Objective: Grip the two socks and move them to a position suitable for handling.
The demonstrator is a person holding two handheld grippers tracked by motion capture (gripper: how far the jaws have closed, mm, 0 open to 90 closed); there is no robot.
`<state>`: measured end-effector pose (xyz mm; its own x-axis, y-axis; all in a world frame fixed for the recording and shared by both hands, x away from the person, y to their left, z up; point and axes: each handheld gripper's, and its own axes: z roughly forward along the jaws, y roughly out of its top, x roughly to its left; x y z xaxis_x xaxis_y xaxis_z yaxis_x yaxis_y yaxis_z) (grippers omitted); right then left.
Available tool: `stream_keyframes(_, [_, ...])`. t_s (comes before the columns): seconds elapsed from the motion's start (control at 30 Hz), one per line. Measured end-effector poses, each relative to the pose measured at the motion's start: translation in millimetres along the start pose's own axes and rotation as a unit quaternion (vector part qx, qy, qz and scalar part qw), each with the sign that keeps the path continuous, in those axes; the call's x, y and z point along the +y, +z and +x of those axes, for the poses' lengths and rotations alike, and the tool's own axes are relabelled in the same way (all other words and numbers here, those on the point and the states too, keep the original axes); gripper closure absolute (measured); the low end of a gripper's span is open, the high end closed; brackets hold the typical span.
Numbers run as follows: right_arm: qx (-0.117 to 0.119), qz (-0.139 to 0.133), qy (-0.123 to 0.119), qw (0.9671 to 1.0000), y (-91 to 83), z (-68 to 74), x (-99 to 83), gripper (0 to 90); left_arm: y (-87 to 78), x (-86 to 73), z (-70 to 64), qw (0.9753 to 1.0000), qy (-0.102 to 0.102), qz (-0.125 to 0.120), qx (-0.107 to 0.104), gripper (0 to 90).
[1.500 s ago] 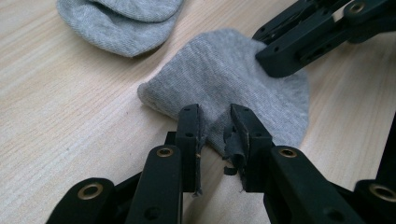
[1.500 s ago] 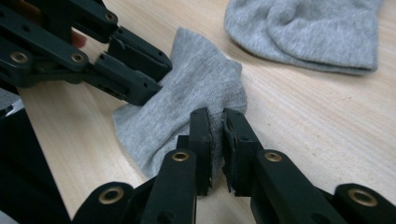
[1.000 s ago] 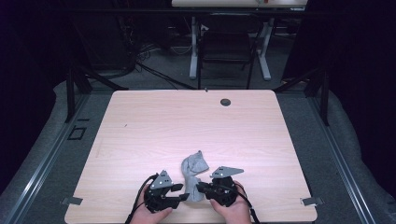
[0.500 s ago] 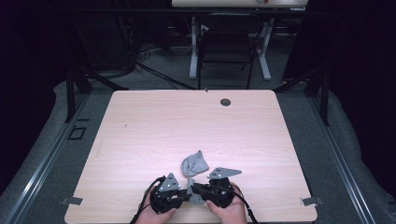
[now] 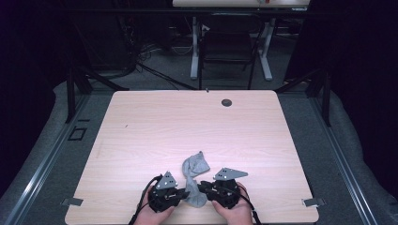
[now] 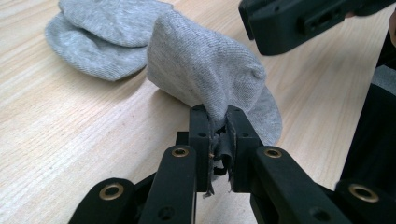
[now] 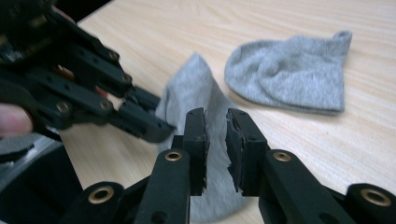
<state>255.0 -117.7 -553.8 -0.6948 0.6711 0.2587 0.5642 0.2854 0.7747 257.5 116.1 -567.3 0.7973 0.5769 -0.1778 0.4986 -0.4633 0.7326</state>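
Drawn back toward the near edge since a second ago, both hands and the sock (image 5: 195, 176) with them; bunched closer now, heel end trailing off toward the middle of the worktop (image 5: 197, 126).

Left tool (image 6: 218, 140) clamped tight on a pinch of the grey knit, fabric squeezed and frayed-looking between the pads, cloth tenting up from the wood behind it. Right tool (image 7: 215, 140) a touch apart at the jaws, a narrow gap showing, grey fabric behind that gap but nothing clearly caught; hovering close, facing the left tool from the other side.

Rest of the sock lying flat and rumpled on the wood, a rounded double layer just beyond the lifted part.

Soft stuff, this. Light, limp, no stiffness to speak of: sags wherever unsupported, stretches under a pull, follows the pinch rather than holding shape. Not fragile, not slippery against rubbery pads, though a thin single layer could slide out. Best hold probably at an edge or fold where the knit doubles up, near the cuff or the raised peak, with the second tool taking a spot well along from the first to spread it.
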Motion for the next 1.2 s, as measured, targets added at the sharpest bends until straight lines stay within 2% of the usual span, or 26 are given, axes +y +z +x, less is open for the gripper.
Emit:
stream_keyframes(0.13, [-0.012, 0.021, -0.027, 0.9993, 4.7, 2.5, -4.0, 80.2, -1.7, -1.1, 2.8, 0.9999, -0.01, -0.004, -0.003, 83.0])
stream_keyframes(0.3, [-0.02, 0.058, -0.039, 0.9973, 16.5, 1.7, -12.6, 81.5, -2.9, -2.1, 5.9, 0.9998, -0.017, -0.008, -0.007, 82.9])
stream_keyframes(0.4, [-0.027, 0.066, -0.051, 0.9961, 23.4, 1.6, -16.5, 82.5, -2.7, -2.3, 5.8, 0.9997, -0.021, -0.01, -0.01, 82.7])
stream_keyframes(0.47, [-0.03, 0.06, -0.059, 0.996, 24.6, 2.2, -17.3, 84.2, -3.2, -2.7, 6.7, 0.9997, -0.02, -0.009, -0.009, 82.2])
stream_keyframes(0.6, [-0.027, 0.066, -0.056, 0.9959, 22.5, -0.9, -17.1, 84.3, -9.8, -6.6, 11.4, 0.9996, -0.029, -0.005, 0.005, 79.1])
stream_keyframes(0.77, [-0.03, 0.071, -0.053, 0.9956, 19.5, -4.9, -16.6, 84.3, -16.3, -8.5, 14.1, 0.9992, -0.038, -0.004, 0.008, 77.2])
stream_keyframes(0.8, [-0.032, 0.069, -0.05, 0.9958, 19.4, -5.2, -16.6, 84.3, -21.7, -9.2, 17.0, 0.9988, -0.048, -0.007, 0.007, 77.2])
stream_keyframes(0.9, [-0.026, 0.072, -0.047, 0.9959, 18.0, -7.8, -16.5, 84.4, -31.1, -9.6, 22.5, 0.9981, -0.058, -0.017, 0.014, 75.0])
stream_keyframes(1.03, [-0.028, 0.076, -0.056, 0.9951, 17.9, -7.7, -15.7, 84.6, -43.8, -6.7, 30.2, 0.996, -0.074, -0.044, 0.025, 72.6])
stream_keyframes(1.1, [-0.03, 0.081, -0.064, 0.9942, 17.5, -7.9, -14.7, 84.9, -47.9, -5.9, 32.7, 0.995, -0.075, -0.06, 0.027, 72.7])
stream_keyframes(1.2, [-0.03, 0.084, -0.063, 0.994, 17.3, -8.8, -14.1, 85.6, -53.9, -2.3, 32.9, 0.9947, -0.056, -0.08, 0.034, 72.6])
